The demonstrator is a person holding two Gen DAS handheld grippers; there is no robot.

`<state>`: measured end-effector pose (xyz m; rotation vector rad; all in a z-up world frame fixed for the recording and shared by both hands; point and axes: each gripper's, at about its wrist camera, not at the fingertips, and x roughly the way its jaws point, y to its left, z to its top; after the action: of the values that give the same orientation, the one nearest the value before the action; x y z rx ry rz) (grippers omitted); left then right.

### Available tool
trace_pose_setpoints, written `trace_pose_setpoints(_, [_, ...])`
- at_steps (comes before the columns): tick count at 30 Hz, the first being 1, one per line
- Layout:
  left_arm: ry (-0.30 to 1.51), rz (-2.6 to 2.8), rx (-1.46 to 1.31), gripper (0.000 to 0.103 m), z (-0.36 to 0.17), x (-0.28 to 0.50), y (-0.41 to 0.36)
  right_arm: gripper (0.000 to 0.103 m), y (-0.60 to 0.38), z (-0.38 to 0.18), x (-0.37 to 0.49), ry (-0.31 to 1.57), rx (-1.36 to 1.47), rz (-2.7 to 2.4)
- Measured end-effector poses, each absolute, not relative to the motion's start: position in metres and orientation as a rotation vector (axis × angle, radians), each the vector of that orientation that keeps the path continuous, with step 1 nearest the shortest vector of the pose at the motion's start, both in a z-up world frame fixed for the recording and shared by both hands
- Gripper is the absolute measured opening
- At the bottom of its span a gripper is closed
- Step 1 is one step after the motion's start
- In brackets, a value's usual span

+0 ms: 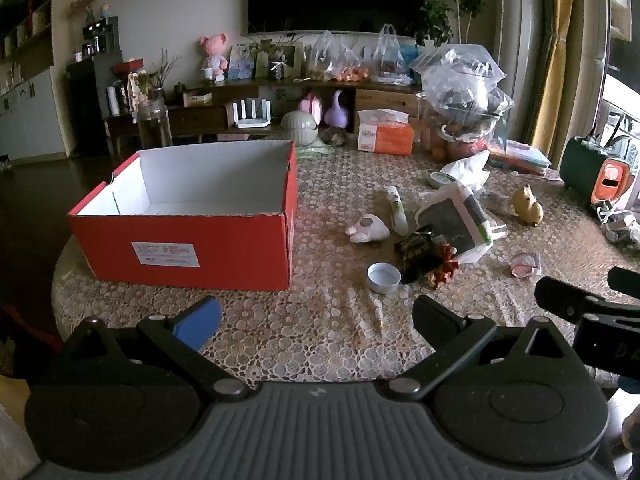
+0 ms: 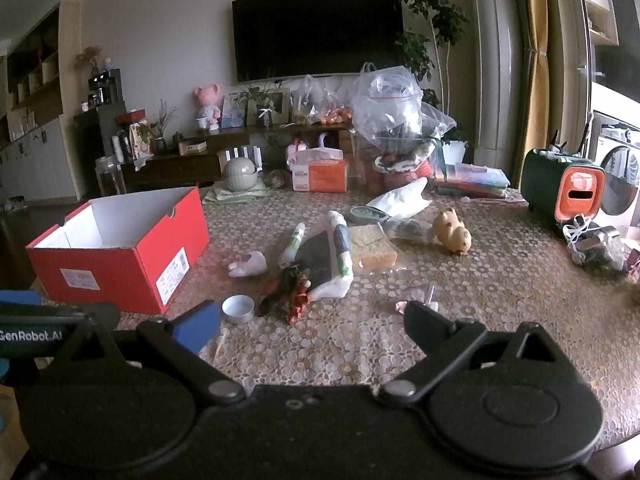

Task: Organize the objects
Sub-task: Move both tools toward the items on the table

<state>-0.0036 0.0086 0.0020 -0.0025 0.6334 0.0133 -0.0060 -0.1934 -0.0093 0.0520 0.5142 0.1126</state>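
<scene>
A red cardboard box [image 1: 188, 236] with a white inside and a printed label on its near wall is seen standing open on the lace-patterned tablecloth [image 1: 320, 336]; nothing can be made out in the part of its interior that shows. To the right of the box, a loose cluster of small things is laid out: a shallow round white cap [image 1: 384, 277] lying nearest, a dark and red bundle [image 1: 424, 258] just beyond it, a white rounded figurine [image 1: 368, 230], a slim white tube [image 1: 397, 210] and a flat dark-faced packet in white wrapping [image 1: 456, 222]. Farther right of the box, a tan animal figurine [image 1: 528, 205] and a crumpled pink wrapper [image 1: 526, 265] are found apart from the cluster. Behind the box, an orange tissue carton [image 1: 386, 134] and clear plastic bags [image 1: 464, 80] filled with unclear contents are stacked. The left gripper [image 1: 316, 320] is held wide open above the cloth in front of the box, with nothing between its fingers; the cap lies just ahead of them. The right gripper [image 2: 312, 326] is likewise spread wide and empty, the cap [image 2: 238, 309] and the wrapper [image 2: 416, 298] lying just beyond its fingertips.
</scene>
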Motion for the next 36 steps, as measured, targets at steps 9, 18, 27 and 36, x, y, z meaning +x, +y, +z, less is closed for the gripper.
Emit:
trace_pose_setpoints(9, [0.611, -0.029, -0.007, 0.103, 0.006, -0.009, 0.003, 0.099, -0.194, -0.010, -0.007, 0.517, 0.058, 0.109])
trace_pose_setpoints(18, [0.607, -0.032, -0.004, 0.103, 0.007, -0.011, 0.002, 0.099, -0.196, -0.009, -0.009, 0.509, 0.062, 0.113])
trace_pose_setpoints(27, [0.601, -0.025, -0.007, 0.103, 0.011, -0.018, 0.001, 0.099, -0.195, -0.006, -0.014, 0.499, 0.061, 0.118])
trace_pose_setpoints(36, [0.600, -0.052, -0.031, 0.103, 0.014, -0.024, 0.005, 0.099, -0.196, 0.002, -0.024, 0.473, 0.055, 0.120])
